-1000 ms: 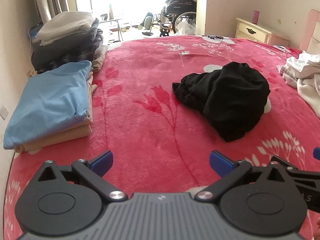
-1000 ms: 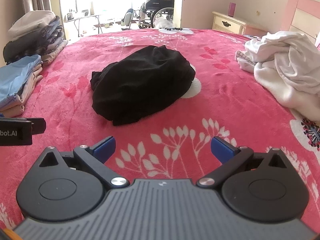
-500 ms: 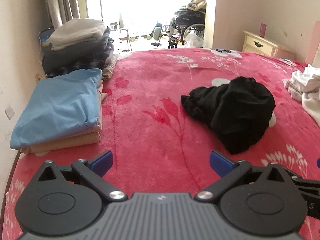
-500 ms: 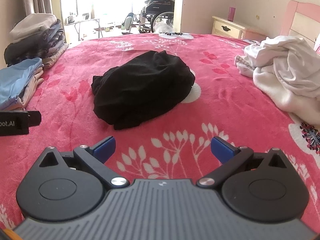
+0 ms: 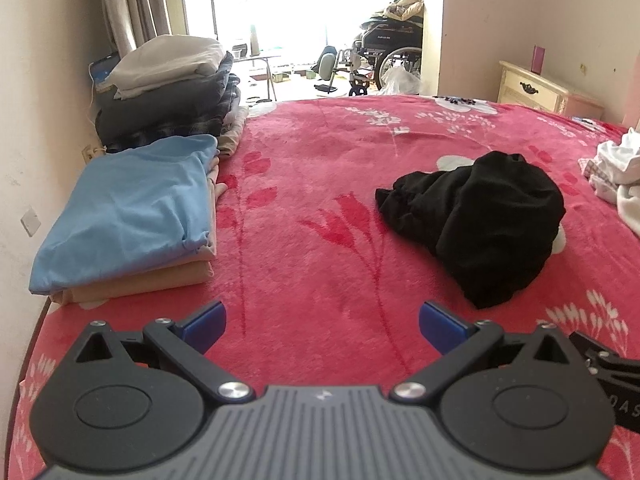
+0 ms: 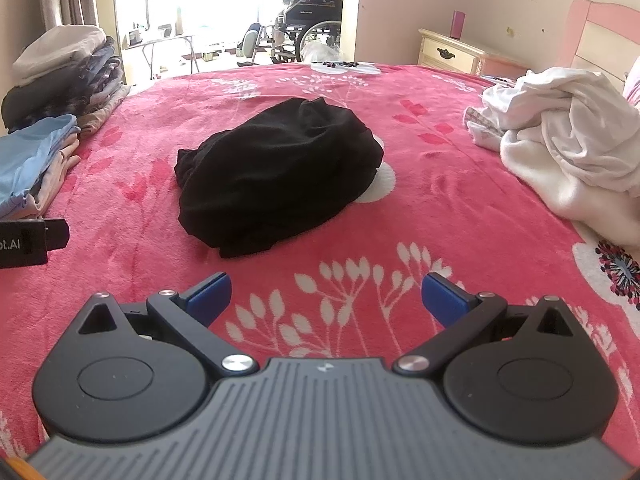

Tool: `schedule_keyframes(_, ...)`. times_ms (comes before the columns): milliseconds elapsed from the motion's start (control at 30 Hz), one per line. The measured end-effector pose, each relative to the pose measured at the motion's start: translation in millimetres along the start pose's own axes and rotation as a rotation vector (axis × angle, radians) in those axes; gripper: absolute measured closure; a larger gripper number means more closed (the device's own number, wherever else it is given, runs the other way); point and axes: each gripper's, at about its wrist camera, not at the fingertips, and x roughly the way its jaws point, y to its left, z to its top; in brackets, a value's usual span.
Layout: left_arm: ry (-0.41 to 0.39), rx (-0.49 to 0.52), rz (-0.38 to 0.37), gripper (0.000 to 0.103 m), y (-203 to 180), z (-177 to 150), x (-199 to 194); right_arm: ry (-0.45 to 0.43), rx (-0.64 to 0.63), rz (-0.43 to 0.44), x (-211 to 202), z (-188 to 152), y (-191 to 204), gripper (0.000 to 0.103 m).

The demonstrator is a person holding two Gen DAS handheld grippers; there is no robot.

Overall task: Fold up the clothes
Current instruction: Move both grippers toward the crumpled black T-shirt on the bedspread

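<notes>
Black garment (image 6: 276,176) crumpled on the bed (image 6: 420,208).
Left gripper (image 5: 322,322) and right gripper (image 6: 326,296) hover spread, empty.

Left hand-held gripper (image 5: 322,322) and right hand-held gripper (image 6: 326,294) both gape, empty

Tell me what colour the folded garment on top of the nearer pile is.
Light blue. The folded garment shows best in the left wrist view.

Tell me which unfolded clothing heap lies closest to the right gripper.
The black garment, bunched mid-bed straight ahead of the open right gripper. The white clothes pile sits farther off to the right, near the headboard side.
</notes>
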Motion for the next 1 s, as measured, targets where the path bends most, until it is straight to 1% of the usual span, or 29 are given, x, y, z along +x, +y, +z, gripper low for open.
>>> schedule_keyframes(400,0.034,-0.002,0.009,0.000,1.9,-2.2,4.3,0.023,-0.001,-0.018,3.8,-0.9,-1.9,0.001)
schedule_keyframes(1000,0.043,0.003,0.023,0.000,0.8,-2.0,5.3,0.040,-0.015,-0.024,6.4,-2.9,1.0,0.001)
